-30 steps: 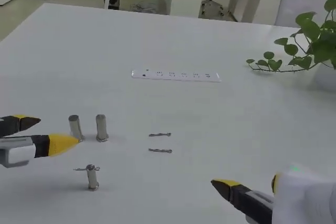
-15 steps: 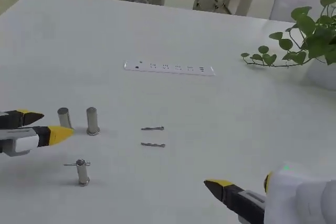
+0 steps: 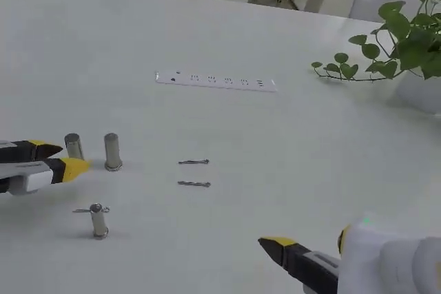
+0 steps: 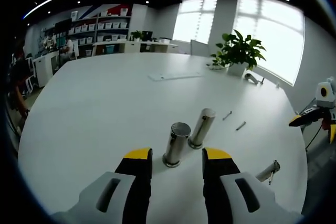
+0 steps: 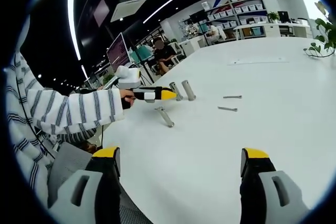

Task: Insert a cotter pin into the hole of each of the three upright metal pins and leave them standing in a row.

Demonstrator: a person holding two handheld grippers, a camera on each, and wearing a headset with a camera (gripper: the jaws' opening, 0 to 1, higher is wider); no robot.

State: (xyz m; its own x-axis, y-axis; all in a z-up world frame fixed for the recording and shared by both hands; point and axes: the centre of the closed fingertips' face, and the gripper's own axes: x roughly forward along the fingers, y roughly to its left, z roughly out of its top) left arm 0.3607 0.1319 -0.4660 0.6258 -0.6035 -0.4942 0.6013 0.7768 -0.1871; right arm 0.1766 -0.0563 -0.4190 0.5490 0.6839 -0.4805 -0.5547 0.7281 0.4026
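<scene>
- The left tool [image 4: 177, 157] is being held with its jaws moderately parted and nothing gripped. Over the last second it has been brought in, so that the nearest bare pin [image 4: 177, 141] is now standing just ahead of its tips, in line with the gap.
- The right tool [image 5: 181, 156] is being carried wide open and empty, low over the table [image 3: 310, 142], well apart from the pins.
- The second bare pin [image 4: 202, 127] is standing upright just beside the first.
- The third pin [image 3: 98, 220] is standing nearer the person, with a fitted cotter pin [image 3: 86, 209] through its head.
- The far loose cotter pin [image 3: 193, 162] and the near loose cotter pin [image 3: 193, 184] are lying untouched to the right.
- A grasp on the nearest bare pin is judged to be under preparation, with 1 of 3 pins done.
</scene>
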